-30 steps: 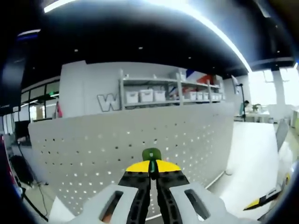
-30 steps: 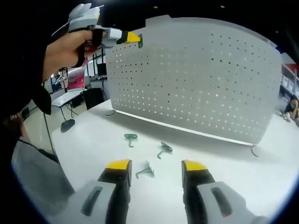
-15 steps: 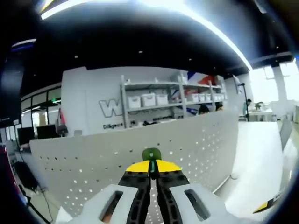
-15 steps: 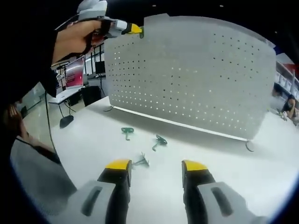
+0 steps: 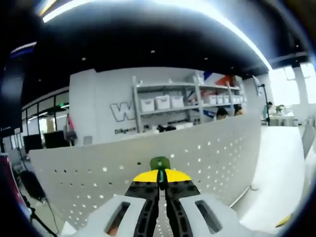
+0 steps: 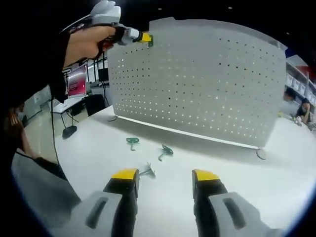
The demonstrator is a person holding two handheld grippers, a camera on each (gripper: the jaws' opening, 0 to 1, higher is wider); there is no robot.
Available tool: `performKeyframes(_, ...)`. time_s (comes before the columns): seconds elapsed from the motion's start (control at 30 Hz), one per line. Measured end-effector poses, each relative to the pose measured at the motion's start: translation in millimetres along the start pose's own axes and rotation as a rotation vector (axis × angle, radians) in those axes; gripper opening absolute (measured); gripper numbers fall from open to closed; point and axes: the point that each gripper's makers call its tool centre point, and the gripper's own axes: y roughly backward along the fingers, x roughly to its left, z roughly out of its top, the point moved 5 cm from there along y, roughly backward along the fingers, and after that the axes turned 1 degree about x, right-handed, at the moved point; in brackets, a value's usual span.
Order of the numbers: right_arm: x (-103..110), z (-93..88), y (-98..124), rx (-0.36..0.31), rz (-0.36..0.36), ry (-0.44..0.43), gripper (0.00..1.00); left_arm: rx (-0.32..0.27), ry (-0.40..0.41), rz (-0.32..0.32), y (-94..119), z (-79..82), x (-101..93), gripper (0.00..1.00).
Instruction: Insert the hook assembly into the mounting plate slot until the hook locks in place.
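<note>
My left gripper is shut on a small green hook, held up near the top edge of the white perforated mounting plate. In the right gripper view the left gripper and its green hook sit at the upper left corner of the plate, which stands upright on the white table. My right gripper is open low over the table with nothing between its jaws. Three more green hooks lie loose on the table: one, another and a third.
A person's hand and dark sleeve hold the left gripper. Shelves with white bins stand behind the plate. Desks and a monitor are off to the left of the table.
The left gripper with the hook has risen slightly toward the plate's top edge. The right gripper view has drifted a little; the loose hooks lie as before.
</note>
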Motion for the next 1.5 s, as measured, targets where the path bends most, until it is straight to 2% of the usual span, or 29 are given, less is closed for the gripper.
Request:
performKeyframes(0.4, 2.4, -1.5, -2.3, 0.010, 0.019, -0.001, 0.41, 0.006, 0.026, 0.016, -9.4, -3.6, 1.0, 0.02)
performKeyframes(0.77, 2.6, -1.2, -3.1, 0.011, 0.026, -0.003, 0.41, -0.004, 0.015, 0.042, -12.8, -2.6, 0.4, 0.02)
performKeyframes(1.33, 3.0, -0.2, -4.4, 0.012, 0.035, -0.008, 0.40, -0.013, -0.135, 0.152, -15.8, -4.2, -8.3, 0.02)
performKeyframes(1.5, 1.9, -0.2, -4.5, 0.013, 0.035, -0.013, 0.40, -0.011, -0.128, 0.183, -18.4, -3.5, -8.5, 0.02)
